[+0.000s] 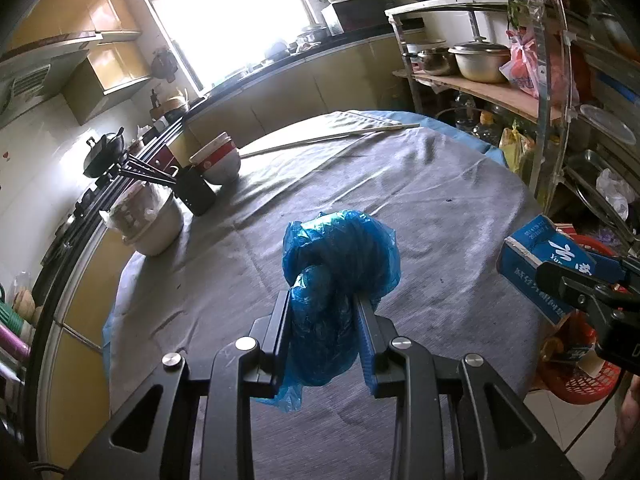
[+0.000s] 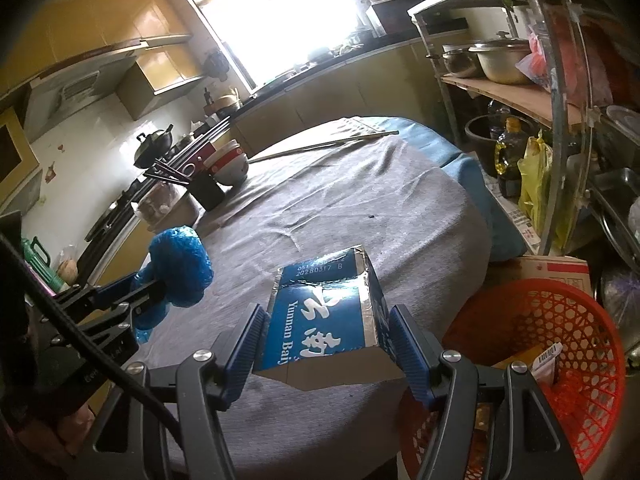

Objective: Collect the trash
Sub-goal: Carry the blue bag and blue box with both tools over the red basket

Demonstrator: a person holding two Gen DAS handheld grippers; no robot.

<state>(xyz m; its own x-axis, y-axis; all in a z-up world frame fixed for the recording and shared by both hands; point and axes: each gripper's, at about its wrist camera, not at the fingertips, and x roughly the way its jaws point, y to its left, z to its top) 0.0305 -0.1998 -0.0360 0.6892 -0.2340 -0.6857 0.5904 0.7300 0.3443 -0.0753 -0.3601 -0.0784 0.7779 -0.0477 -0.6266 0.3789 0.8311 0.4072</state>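
My left gripper (image 1: 325, 300) is shut on a crumpled blue plastic bag (image 1: 340, 252) and holds it above the grey-clothed table (image 1: 420, 184). The bag also shows in the right wrist view (image 2: 180, 264) at the left, with the left gripper (image 2: 154, 286) under it. My right gripper (image 2: 326, 320) is shut on a blue carton box (image 2: 328, 312) with white lettering, near the table's right edge. The box also shows at the right of the left wrist view (image 1: 540, 264). A red mesh basket (image 2: 560, 320) with some trash in it stands on the floor to the right of the table.
Stacked bowls (image 1: 218, 158), a black chopstick holder (image 1: 196, 192) and a covered pot (image 1: 148, 220) stand at the table's left. Long chopsticks (image 1: 328, 140) lie at the far side. A metal shelf (image 1: 500, 80) with pots stands at the right.
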